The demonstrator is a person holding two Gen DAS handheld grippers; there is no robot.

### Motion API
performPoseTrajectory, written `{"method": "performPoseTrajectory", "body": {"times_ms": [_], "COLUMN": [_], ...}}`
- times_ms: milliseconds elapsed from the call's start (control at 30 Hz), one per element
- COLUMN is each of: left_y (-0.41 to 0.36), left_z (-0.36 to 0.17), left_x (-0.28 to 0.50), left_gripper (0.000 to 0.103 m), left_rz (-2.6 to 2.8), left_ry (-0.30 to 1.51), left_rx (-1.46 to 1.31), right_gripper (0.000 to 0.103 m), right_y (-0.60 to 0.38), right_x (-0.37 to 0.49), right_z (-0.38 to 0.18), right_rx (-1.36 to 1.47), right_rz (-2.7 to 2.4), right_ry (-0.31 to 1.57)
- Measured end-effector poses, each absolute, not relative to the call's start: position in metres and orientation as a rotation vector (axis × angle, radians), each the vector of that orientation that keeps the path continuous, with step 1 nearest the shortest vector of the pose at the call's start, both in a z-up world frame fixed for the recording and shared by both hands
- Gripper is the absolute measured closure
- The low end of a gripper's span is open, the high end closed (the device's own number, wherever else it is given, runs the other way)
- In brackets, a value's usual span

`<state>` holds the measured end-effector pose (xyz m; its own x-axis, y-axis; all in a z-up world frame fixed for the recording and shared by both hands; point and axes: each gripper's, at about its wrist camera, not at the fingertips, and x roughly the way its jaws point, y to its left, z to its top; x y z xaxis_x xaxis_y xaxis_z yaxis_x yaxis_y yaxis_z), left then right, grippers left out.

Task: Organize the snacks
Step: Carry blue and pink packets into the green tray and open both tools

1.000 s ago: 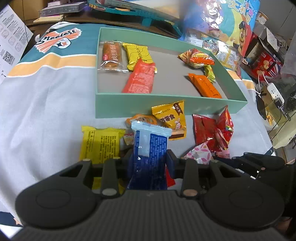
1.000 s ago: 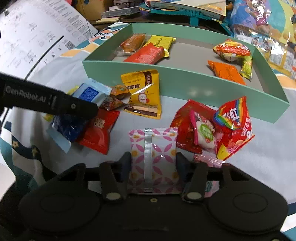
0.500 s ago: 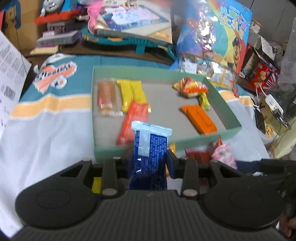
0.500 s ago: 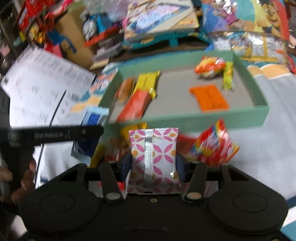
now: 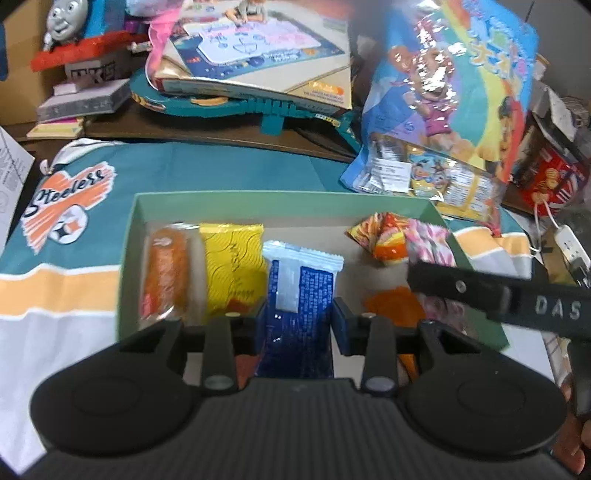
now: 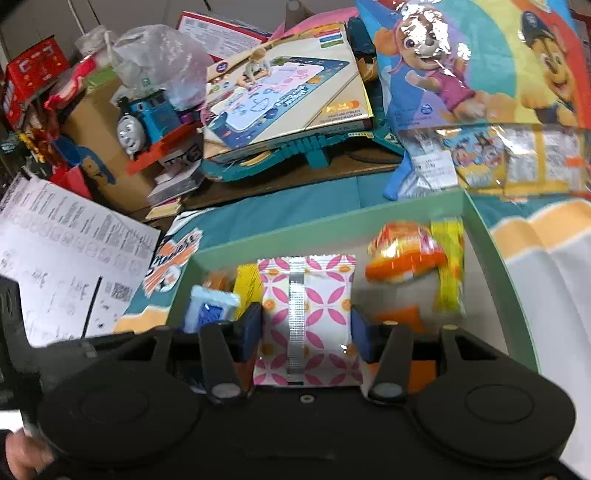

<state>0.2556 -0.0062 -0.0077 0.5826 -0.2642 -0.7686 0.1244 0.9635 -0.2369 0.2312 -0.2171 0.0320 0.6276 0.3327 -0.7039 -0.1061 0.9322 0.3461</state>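
My left gripper (image 5: 299,325) is shut on a blue snack packet (image 5: 299,295) and holds it above the green tray (image 5: 280,196). My right gripper (image 6: 306,332) is shut on a pink-and-white patterned packet (image 6: 308,310), also above the tray (image 6: 509,295); that packet also shows in the left wrist view (image 5: 430,243). In the tray lie a brown cake bar (image 5: 164,273), a yellow packet (image 5: 232,266), an orange-yellow candy bag (image 5: 380,236) and a flat orange packet (image 5: 395,306). The blue packet also shows in the right wrist view (image 6: 210,310).
The tray sits on a teal, yellow and white cloth (image 5: 66,258). Behind it are a toy box stack (image 5: 251,74), a cartoon snack bag (image 5: 450,103) and a toy train (image 5: 74,33). A printed sheet (image 6: 66,258) lies at the left.
Both grippers have moved forward from the loose snacks in front of the tray to over the tray, each still holding its packet.
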Motion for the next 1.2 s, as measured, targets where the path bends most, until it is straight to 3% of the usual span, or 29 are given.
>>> {"method": "performPoseTrajectory", "body": {"times_ms": [533, 567, 600, 633, 700, 733, 900, 1200], "left_y": [-0.029, -0.031, -0.033, -0.034, -0.036, -0.036, -0.034, -0.032], "left_z": [-0.052, -0.054, -0.055, -0.055, -0.051, -0.049, -0.036, -0.011], "left_x": [0.336, 0.336, 0.336, 0.335, 0.329, 0.327, 0.316, 0.277], "left_gripper": [0.067, 0.064, 0.053, 0.034, 0.015, 0.011, 0.006, 0.0], "left_rz": [-0.218, -0.224, -0.227, -0.228, -0.216, -0.211, -0.212, -0.212], "left_ry": [0.997, 1.004, 1.006, 1.002, 0.969, 0.96, 0.951, 0.932], "left_rx": [-0.146, -0.138, -0.13, -0.122, -0.105, -0.098, -0.097, -0.085], "right_gripper": [0.051, 0.046, 0.039, 0.034, 0.014, 0.011, 0.0, 0.0], "right_y": [-0.208, -0.208, -0.208, -0.208, -0.208, -0.208, -0.209, -0.215], "right_x": [0.339, 0.34, 0.339, 0.337, 0.33, 0.327, 0.309, 0.258], "right_z": [-0.019, -0.02, -0.02, -0.019, -0.014, -0.011, 0.004, 0.024], "right_rx": [0.29, 0.29, 0.291, 0.293, 0.3, 0.302, 0.309, 0.322], "right_rz": [0.237, 0.234, 0.234, 0.235, 0.242, 0.243, 0.239, 0.211], "right_ry": [0.93, 0.926, 0.921, 0.915, 0.891, 0.88, 0.856, 0.854]}}
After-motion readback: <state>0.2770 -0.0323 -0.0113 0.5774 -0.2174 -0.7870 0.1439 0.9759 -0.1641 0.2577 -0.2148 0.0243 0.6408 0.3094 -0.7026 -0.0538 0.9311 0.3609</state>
